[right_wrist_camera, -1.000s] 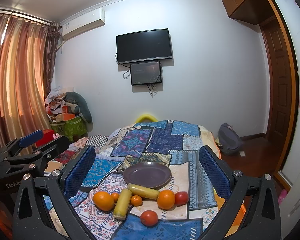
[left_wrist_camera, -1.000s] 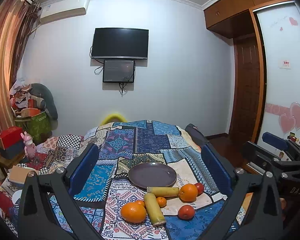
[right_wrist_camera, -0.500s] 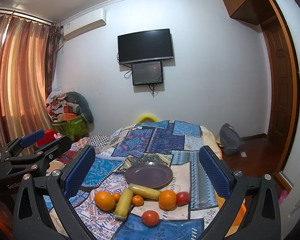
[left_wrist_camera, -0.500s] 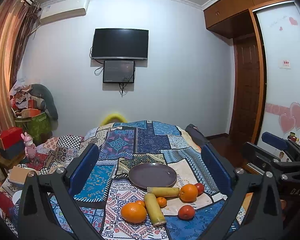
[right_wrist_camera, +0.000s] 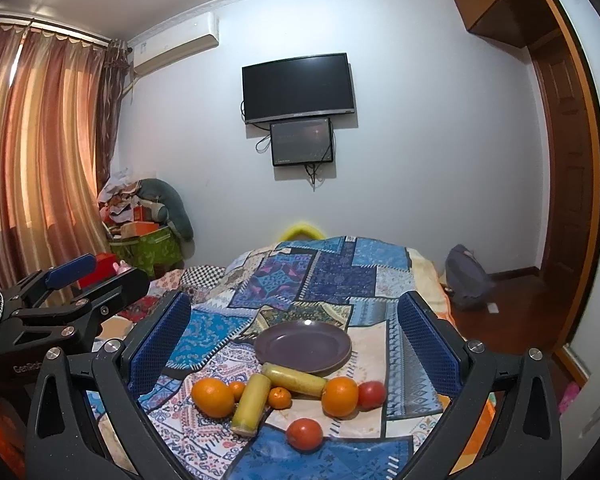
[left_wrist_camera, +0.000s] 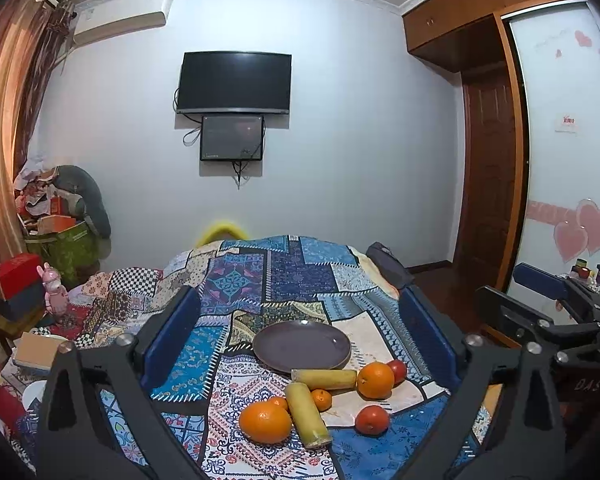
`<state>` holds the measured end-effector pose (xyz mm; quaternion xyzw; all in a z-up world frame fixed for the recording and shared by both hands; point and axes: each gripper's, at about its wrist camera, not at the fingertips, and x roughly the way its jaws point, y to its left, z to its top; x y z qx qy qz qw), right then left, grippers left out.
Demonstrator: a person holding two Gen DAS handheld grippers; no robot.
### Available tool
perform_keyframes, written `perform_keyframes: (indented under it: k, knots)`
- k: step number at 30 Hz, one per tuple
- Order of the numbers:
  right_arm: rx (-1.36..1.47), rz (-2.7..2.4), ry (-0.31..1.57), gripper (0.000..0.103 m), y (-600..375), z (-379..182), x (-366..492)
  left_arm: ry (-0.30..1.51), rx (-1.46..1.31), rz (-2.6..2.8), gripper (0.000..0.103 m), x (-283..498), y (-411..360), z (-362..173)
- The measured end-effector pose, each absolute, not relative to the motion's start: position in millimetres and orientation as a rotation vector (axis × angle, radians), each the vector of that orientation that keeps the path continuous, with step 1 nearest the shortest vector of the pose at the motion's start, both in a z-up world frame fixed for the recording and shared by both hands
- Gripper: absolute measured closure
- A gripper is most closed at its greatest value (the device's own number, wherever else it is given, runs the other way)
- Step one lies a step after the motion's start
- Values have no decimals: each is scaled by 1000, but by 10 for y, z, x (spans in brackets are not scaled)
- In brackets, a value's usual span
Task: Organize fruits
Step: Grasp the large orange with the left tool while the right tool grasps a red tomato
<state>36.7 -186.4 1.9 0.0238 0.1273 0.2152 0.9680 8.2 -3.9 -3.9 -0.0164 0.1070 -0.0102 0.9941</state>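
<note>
An empty purple plate (left_wrist_camera: 302, 345) (right_wrist_camera: 304, 345) lies on a patchwork bedspread (left_wrist_camera: 288, 276). In front of it lie two oranges (left_wrist_camera: 265, 422) (left_wrist_camera: 375, 380), two yellow sugarcane pieces (left_wrist_camera: 307, 414) (left_wrist_camera: 324, 378), two small tangerines (left_wrist_camera: 321, 399) and two tomatoes (left_wrist_camera: 373, 420) (left_wrist_camera: 397, 369). My left gripper (left_wrist_camera: 300, 328) is open and empty, held above and short of the fruit. My right gripper (right_wrist_camera: 294, 330) is open and empty too, beside it. Each gripper shows at the edge of the other's view.
A TV (left_wrist_camera: 235, 82) hangs on the far wall. Boxes and a green bag (left_wrist_camera: 66, 248) crowd the left of the bed. A wardrobe (left_wrist_camera: 560, 160) and door stand at right. A backpack (right_wrist_camera: 466, 280) lies on the floor.
The right wrist view has shifted slightly, the scene drifting a little to the right. The left gripper has not moved. The fruit lies as before.
</note>
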Motion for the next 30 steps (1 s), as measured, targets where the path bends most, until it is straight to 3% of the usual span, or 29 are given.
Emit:
perform_keyframes:
  k: [15,27,30]
  knots:
    - [48,482,599,49,-1879,-693,951,532,-72,-34,51,750,276,-724]
    - [30,524,860,52,-1792,-1333,1210,807,-104,-65,53,1122,435,-1518]
    - [35,528,903,52,-1779,-1462,1254,848,-92,-68,48,1177,420,-1637]
